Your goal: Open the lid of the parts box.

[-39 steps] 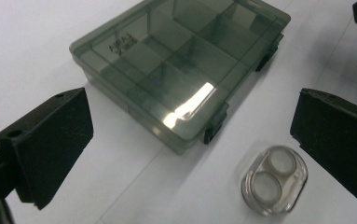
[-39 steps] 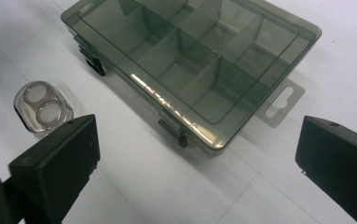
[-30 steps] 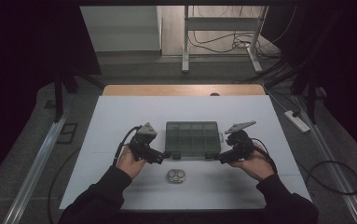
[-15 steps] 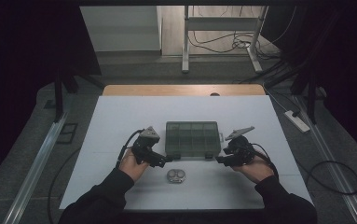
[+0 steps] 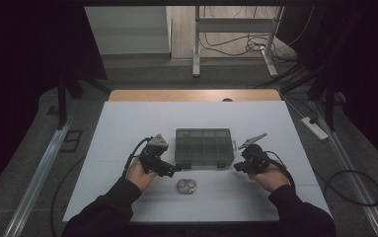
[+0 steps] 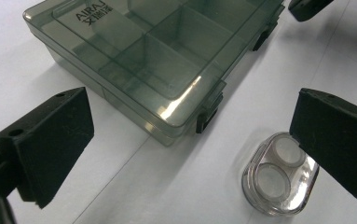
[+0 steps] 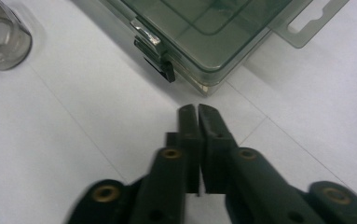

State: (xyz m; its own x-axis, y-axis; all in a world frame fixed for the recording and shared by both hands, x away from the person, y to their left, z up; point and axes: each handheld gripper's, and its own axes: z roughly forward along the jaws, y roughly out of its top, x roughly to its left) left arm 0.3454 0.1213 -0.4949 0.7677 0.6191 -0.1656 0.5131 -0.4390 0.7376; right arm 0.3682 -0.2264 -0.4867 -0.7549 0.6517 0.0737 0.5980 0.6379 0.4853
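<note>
Two grippers are held low at the near side of the table [image 5: 127, 123]. The right gripper [image 7: 198, 112] has just been closing; its jaws are pressed together with nothing between them, and their tips are aimed at the near corner of the compartment box [image 5: 204, 147], just short of the black latch [image 7: 160, 65] seen at eleven o'clock from them. The left gripper [image 6: 190, 140] is spread wide, with nothing pinched, and frames the box's other latch [image 6: 206, 116] and a small clear lens case [image 6: 278, 179].

The step in hand appears to be the unlatching of the lid. It is probably best done with the closed tips set under the latch's lower edge and levered gently, while the box is steadied from the left so it is not pushed across the table.

The box lies at table centre between the grippers: smoky translucent plastic, lid shut, divided into compartments, with a hang tab [image 7: 313, 21] at one end. The lens case sits at six o'clock from it.
</note>
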